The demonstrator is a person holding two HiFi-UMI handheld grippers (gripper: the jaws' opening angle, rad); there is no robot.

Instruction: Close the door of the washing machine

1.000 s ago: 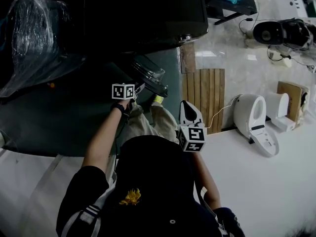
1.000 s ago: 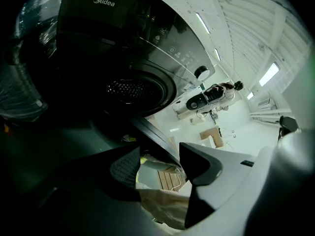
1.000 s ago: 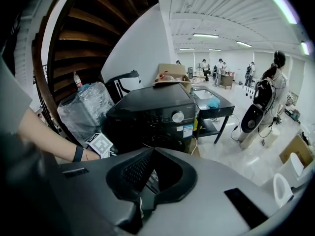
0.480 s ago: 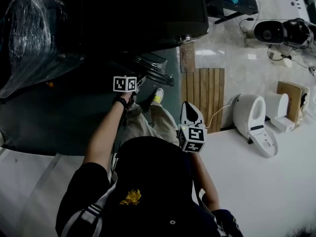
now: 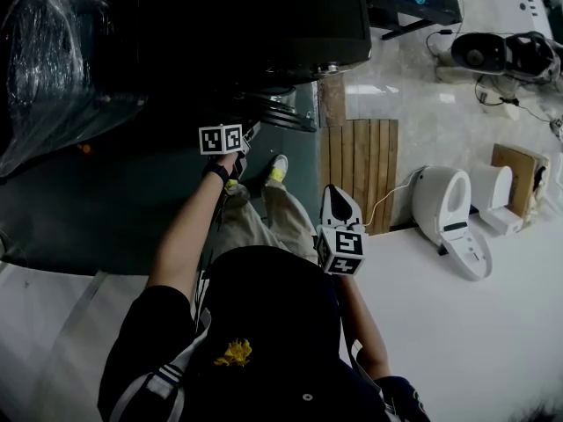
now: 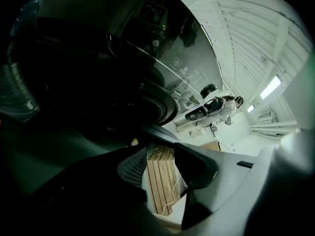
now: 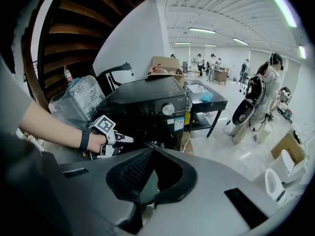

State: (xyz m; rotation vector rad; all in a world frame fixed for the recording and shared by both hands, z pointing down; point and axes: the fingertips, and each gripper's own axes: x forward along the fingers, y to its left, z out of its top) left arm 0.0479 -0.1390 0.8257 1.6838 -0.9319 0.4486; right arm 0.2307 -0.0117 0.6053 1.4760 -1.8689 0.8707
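While left claw [image 6: 160, 150] gapes empty, washer door [image 6: 153, 101] sits ajar just beyond its tips.

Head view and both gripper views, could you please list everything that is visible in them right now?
washing machine: 1, black, top centre of the head view
washing machine door: 1, dark with glass, ajar at the machine's front
plastic-wrapped bundle: 1, clear wrap, left of the machine
wooden slat board: 1, light wood, on the floor right of the door
toilet: 1, white, right of the board
cardboard box: 1, brown, far right
shoes: 2, yellow-trimmed, on the floor below the door
left tool: 1, white, jaws apart and empty, by the door
right tool: 1, white, jaws together and empty, held back from the machine
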